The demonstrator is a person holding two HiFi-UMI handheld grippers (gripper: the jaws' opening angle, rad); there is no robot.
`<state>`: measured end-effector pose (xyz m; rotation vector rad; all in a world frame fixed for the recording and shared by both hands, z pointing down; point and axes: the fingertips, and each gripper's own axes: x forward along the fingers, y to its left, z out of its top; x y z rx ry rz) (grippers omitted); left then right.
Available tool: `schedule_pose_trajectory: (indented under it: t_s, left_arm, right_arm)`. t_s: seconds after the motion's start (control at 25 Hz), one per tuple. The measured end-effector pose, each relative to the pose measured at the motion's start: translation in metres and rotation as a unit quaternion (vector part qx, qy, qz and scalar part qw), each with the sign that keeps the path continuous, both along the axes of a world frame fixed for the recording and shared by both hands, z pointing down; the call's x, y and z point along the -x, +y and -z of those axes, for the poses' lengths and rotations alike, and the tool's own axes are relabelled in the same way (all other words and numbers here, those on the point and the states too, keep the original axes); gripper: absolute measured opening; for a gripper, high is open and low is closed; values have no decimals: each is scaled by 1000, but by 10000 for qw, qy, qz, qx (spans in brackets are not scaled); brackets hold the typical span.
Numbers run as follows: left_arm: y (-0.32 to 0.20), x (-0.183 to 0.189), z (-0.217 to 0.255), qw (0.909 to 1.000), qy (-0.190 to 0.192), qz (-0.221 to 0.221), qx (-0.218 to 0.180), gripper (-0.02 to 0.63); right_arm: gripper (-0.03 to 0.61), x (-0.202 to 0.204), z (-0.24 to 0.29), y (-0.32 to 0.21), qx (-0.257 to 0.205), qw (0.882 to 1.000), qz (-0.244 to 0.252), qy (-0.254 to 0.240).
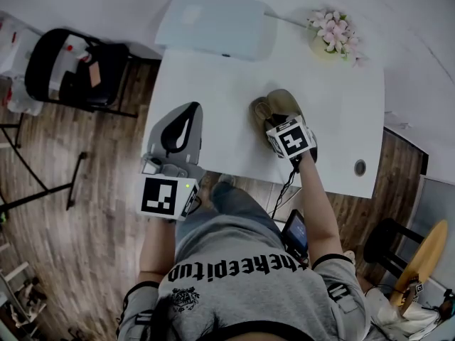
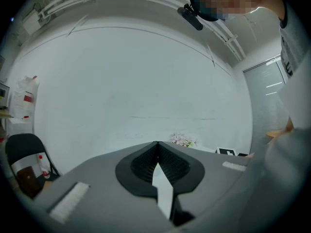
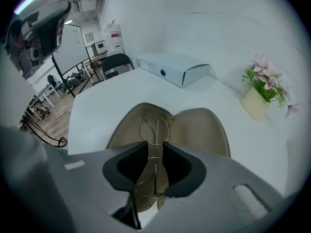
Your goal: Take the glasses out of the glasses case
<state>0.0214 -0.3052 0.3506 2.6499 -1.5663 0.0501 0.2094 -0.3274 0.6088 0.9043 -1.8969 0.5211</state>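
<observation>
1. Fingers (image 2: 97,181) of the left gripper (image 2: 157,143) are pressed together, with nothing between them. I hold this gripper level at the near edge of the table (image 1: 213,105), apart from the case.
2. My right gripper (image 3: 155,145) points steeply down into the open glasses case (image 3: 201,130). Its fingers (image 3: 216,176) pinch the thin wire glasses (image 3: 155,128) at the bridge, with one lens beyond the tips and one behind them.
3. The glasses lie on the tan lining, in the half of the case that is at the left in the right gripper view. I judge that they are not lifted out yet.
4. First risk: the wire is very thin and the grip is on a small place. If I pull fast, the frame can slip out or twist. If I squeeze harder, it can bend.
5. Second risk: nothing holds the case down. A temple that catches on the rim could drag the case up, or across the table.
6. Farther away, a white box (image 3: 175,68) and a flower pot (image 3: 256,103) stand well apart from the case. I think that only a wide swing could reach them.
</observation>
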Motion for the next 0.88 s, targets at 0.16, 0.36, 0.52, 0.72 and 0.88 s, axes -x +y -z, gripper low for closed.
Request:
schedule_pose_trajectory:
  t_s: [0.16, 0.36, 0.52, 0.72, 0.88]
  left_arm:
    - [1, 4, 2, 10000, 2, 17, -11, 20]
    - [8, 8, 4, 10000, 11, -63, -50, 20]
    - [14, 8, 9, 9997, 18, -192, -127, 20]
    - [25, 8, 18, 9990, -7, -374, -247, 20]
    - [35, 10, 24, 9982, -10, -521, -313, 20]
  right_arm:
    - [94, 0, 8, 0, -303, 9995, -29, 58]
    - [92, 0, 24, 2, -710, 9970, -306, -87]
    - [91, -2, 39, 5, -1029, 9928, -561, -249]
    - [91, -5, 63, 14, -1399, 9850, -897, -470]
    - [91, -6, 81, 24, -1642, 9779, -1125, -636]
